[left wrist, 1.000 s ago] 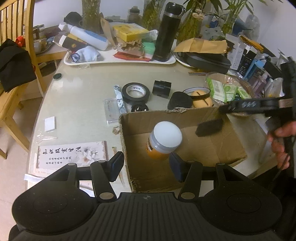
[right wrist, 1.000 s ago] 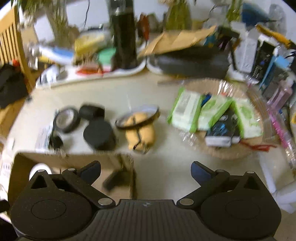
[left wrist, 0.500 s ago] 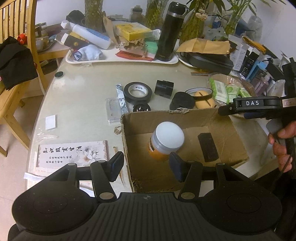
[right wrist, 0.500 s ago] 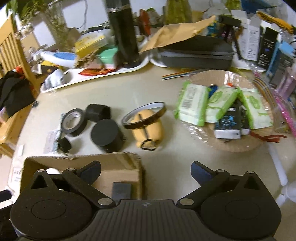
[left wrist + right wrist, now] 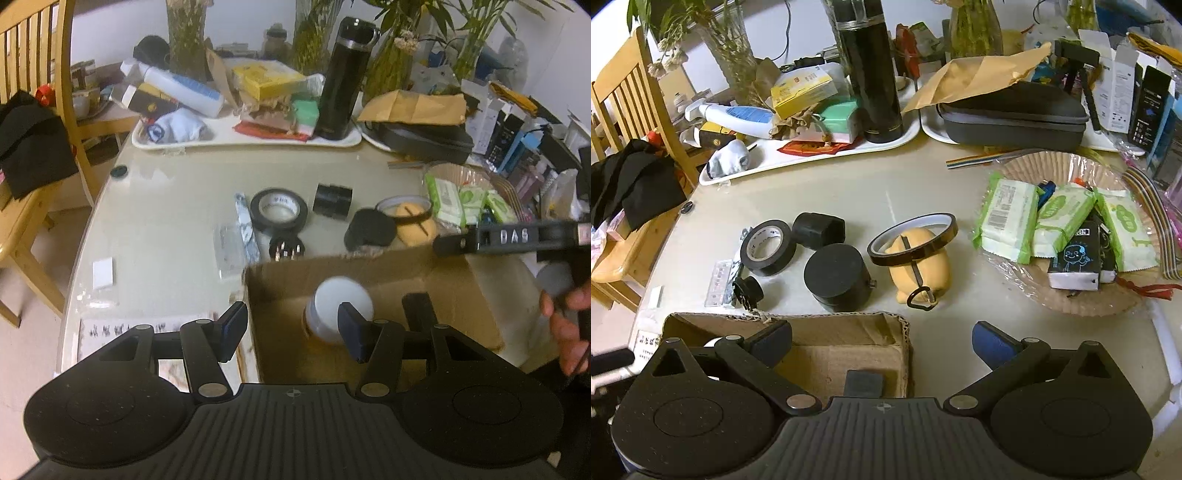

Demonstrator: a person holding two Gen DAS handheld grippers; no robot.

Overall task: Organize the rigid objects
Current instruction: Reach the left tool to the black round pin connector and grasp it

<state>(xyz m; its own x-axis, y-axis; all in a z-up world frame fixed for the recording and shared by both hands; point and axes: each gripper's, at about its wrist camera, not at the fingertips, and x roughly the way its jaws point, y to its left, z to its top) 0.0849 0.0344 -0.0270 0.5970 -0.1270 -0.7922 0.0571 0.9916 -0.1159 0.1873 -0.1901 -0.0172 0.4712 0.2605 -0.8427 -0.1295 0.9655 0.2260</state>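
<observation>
An open cardboard box (image 5: 476,291) holds a white-lidded orange jar (image 5: 338,314) and a flat black block (image 5: 417,310); the block also shows in the right wrist view (image 5: 863,382). My left gripper (image 5: 290,328) is open and empty over the box's near left corner. My right gripper (image 5: 882,343) is open and empty above the box's right edge (image 5: 905,332). Beyond the box lie a black tape roll (image 5: 767,247), a black cylinder (image 5: 836,277), a small black block (image 5: 819,229), a black knob (image 5: 748,291) and a yellow toy under a brown tape ring (image 5: 916,269).
A paper basket (image 5: 1071,306) of wet-wipe packs sits at the right. White trays (image 5: 812,155) with a black flask (image 5: 871,70), boxes and a grey case (image 5: 1012,114) line the back. A wooden chair (image 5: 624,110) stands at the left. A card (image 5: 102,272) and printed sheet (image 5: 147,328) lie left.
The flat black block dropped from my right gripper into the box and lies on its floor. My right gripper drew back and rose a little. My left gripper shifted slightly left.
</observation>
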